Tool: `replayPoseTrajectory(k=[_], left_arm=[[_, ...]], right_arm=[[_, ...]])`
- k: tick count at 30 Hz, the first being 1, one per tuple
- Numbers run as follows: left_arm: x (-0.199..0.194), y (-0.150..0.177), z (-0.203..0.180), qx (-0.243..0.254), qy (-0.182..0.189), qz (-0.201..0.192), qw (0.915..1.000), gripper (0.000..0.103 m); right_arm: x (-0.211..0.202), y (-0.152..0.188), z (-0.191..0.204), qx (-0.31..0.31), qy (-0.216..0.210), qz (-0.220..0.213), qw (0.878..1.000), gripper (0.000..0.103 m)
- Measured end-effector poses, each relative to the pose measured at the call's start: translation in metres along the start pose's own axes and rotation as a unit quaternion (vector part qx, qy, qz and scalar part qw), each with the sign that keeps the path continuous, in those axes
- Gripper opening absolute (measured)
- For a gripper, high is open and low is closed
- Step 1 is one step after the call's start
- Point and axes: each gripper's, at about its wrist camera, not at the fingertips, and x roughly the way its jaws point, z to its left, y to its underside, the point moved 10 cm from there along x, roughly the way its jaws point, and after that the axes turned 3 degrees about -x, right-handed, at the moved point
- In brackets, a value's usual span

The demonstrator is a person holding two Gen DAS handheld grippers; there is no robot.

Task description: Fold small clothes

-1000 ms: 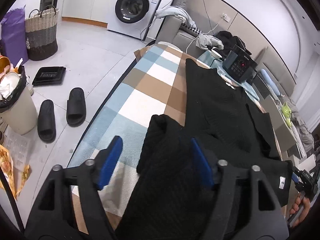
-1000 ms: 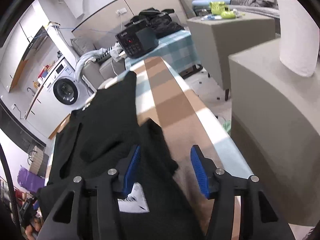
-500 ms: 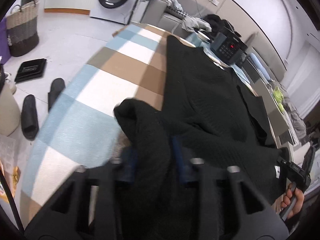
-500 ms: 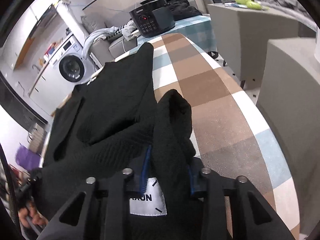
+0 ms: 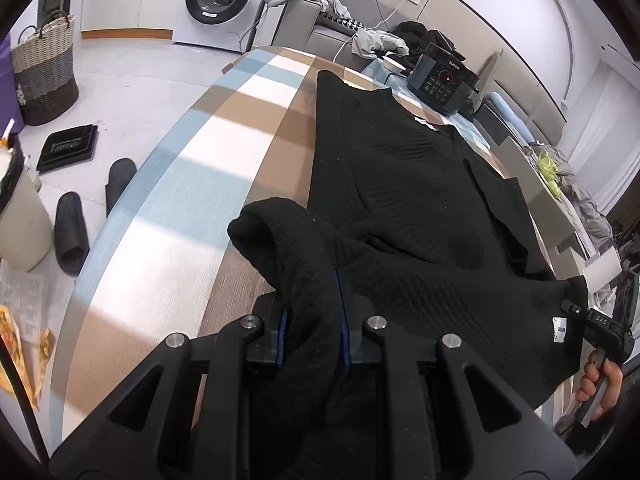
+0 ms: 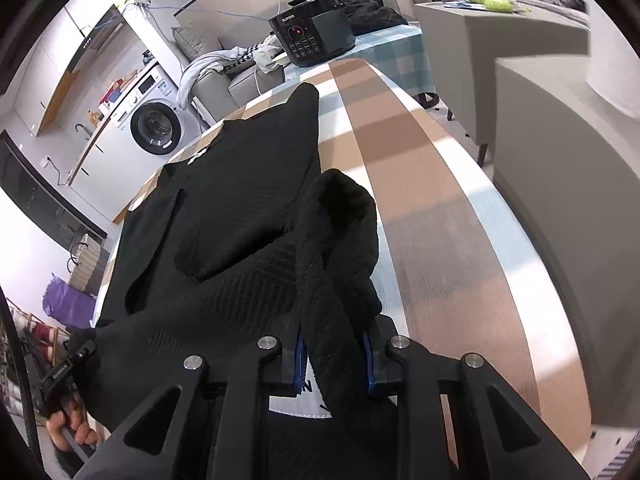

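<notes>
Black knit garment (image 5: 404, 200), near hem lifted

Black ribbed knit garment (image 5: 420, 184), white label (image 5: 560, 329) at its hem. Checked tabletop (image 5: 224, 148): tan, pale blue, white squares. Blue pads (image 6: 299, 360) on black gripper (image 6: 334, 360). White washing machine (image 5: 218, 0), dark round door. Woven basket (image 5: 44, 72): cream, grey, dark brown bands. Black slippers (image 5: 72, 232). Black cooker (image 6: 312, 36), red light.

Matt, ribbed black knit sweater (image 5: 420, 184) lies on a smooth checked tablecloth (image 5: 224, 132).
</notes>
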Motion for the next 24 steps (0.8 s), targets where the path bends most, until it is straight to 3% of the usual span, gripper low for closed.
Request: replayPoseTrajectory(k=[9, 11, 13, 15, 17, 20, 24], left_arm=[[-0.056, 0.049, 0.014, 0.005, -0.021, -0.010, 0.9997, 0.017], [-0.060, 0.051, 0.018, 0.002, -0.035, -0.013, 0.9993, 0.021], [-0.066, 0.055, 0.021, -0.010, -0.036, -0.010, 0.9992, 0.024], [-0.075, 0.055, 0.024, -0.019, -0.039, -0.016, 0.9989, 0.033], [-0.084, 0.054, 0.028, -0.024, -0.047, -0.027, 0.9982, 0.048], [-0.105, 0.056, 0.035, -0.033, -0.050, -0.050, 0.9969, 0.052], [-0.122, 0.067, 0.043, -0.041, -0.055, -0.054, 0.9962, 0.052]], right_arm=[[-0.036, 0.037, 0.002, -0.005, -0.020, -0.006, 1.000, 0.022], [-0.032, 0.039, -0.006, 0.012, -0.015, -0.002, 1.000, 0.032], [-0.036, 0.040, -0.013, 0.030, -0.021, -0.004, 0.999, 0.035], [-0.046, 0.039, -0.017, 0.034, -0.026, -0.015, 0.999, 0.042], [-0.056, 0.043, -0.017, 0.028, -0.031, -0.020, 0.999, 0.042], [-0.068, 0.049, -0.021, 0.022, -0.030, -0.025, 0.999, 0.042], [-0.073, 0.062, -0.023, 0.022, -0.033, -0.020, 0.999, 0.042]])
